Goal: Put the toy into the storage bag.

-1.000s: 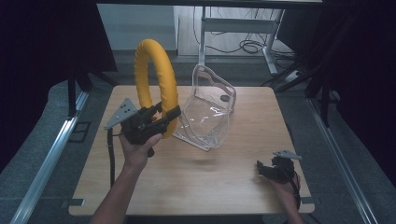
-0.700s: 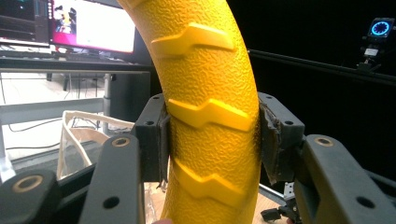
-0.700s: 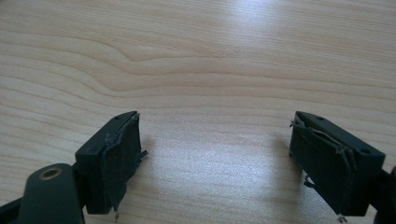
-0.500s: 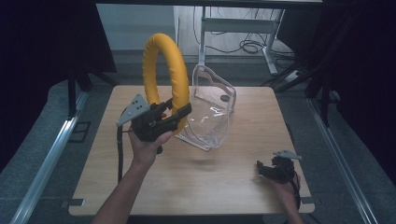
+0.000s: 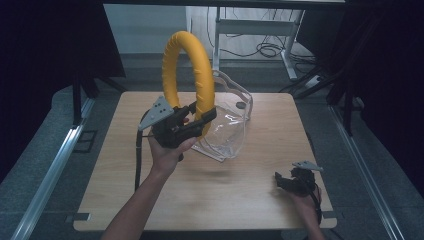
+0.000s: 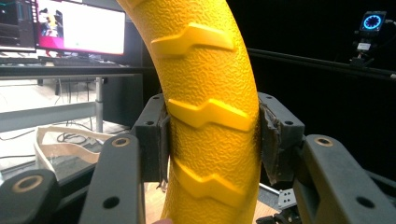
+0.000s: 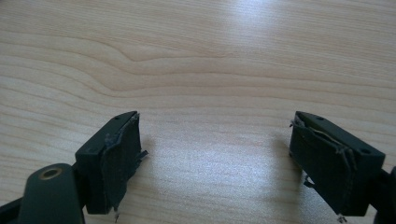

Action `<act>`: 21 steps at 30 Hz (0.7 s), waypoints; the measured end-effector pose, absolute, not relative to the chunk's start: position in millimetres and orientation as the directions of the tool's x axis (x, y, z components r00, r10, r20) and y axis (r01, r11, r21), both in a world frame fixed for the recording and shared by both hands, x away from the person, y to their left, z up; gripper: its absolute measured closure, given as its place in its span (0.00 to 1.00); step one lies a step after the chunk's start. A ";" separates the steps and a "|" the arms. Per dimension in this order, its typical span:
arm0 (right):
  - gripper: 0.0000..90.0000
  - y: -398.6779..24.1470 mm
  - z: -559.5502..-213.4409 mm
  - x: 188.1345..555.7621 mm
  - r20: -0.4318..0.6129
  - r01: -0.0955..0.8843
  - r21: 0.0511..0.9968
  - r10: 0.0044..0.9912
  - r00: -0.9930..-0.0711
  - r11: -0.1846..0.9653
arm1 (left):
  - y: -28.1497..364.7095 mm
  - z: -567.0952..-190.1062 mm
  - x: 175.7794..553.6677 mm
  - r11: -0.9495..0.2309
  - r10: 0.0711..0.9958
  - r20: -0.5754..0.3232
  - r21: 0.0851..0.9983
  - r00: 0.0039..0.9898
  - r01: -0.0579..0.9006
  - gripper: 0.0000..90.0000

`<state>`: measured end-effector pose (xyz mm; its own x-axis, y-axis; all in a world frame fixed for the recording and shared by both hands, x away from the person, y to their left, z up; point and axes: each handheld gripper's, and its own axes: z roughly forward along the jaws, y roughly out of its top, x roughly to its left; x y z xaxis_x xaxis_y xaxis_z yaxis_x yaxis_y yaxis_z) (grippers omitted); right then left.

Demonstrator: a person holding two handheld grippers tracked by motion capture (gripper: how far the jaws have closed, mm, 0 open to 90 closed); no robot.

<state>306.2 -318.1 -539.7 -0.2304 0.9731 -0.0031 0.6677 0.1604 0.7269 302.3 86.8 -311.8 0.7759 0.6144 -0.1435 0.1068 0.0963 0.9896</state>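
Currently my left claw (image 5: 200, 117) is clamped on the yellow ring (image 5: 187, 70), holding it upright above the worktop (image 5: 240, 195), just beside the clear bag (image 5: 227, 125). My right claw (image 5: 286, 181) rests wide open and empty at the worktop's near right corner.

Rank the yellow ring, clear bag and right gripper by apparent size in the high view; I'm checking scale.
1. yellow ring, though held up nearer the camera, so unsure against the bag.
2. clear bag.
3. right gripper, plainly smallest.
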 end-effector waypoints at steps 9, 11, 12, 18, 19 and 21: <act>0.19 -318.4 -539.6 306.3 -0.005 0.668 0.727 0.973 -0.230 0.161 | 69.4 -305.4 304.5 0.073 0.599 -0.122 0.993 0.791 0.098 0.57; 0.19 -318.3 -539.5 306.2 -0.003 0.668 0.726 0.973 -0.230 0.160 | 65.9 -304.7 305.3 0.072 0.595 -0.121 0.993 0.795 0.098 0.57; 0.19 -318.3 -539.5 306.3 -0.003 0.668 0.726 0.973 -0.230 0.160 | 64.3 -304.4 305.6 0.072 0.594 -0.122 0.993 0.795 0.099 0.57; 0.19 -318.4 -539.5 306.2 -0.003 0.668 0.726 0.973 -0.230 0.161 | 54.3 -303.8 307.9 0.060 0.581 -0.118 0.993 0.805 0.102 0.57; 0.19 -318.4 -539.5 306.3 -0.003 0.668 0.726 0.973 -0.230 0.160 | 53.2 -303.8 308.3 0.058 0.581 -0.117 0.993 0.806 0.102 0.57; 0.19 -318.4 -539.5 306.2 -0.003 0.668 0.726 0.973 -0.230 0.160 | 50.7 -303.9 309.1 0.055 0.580 -0.116 0.993 0.806 0.103 0.57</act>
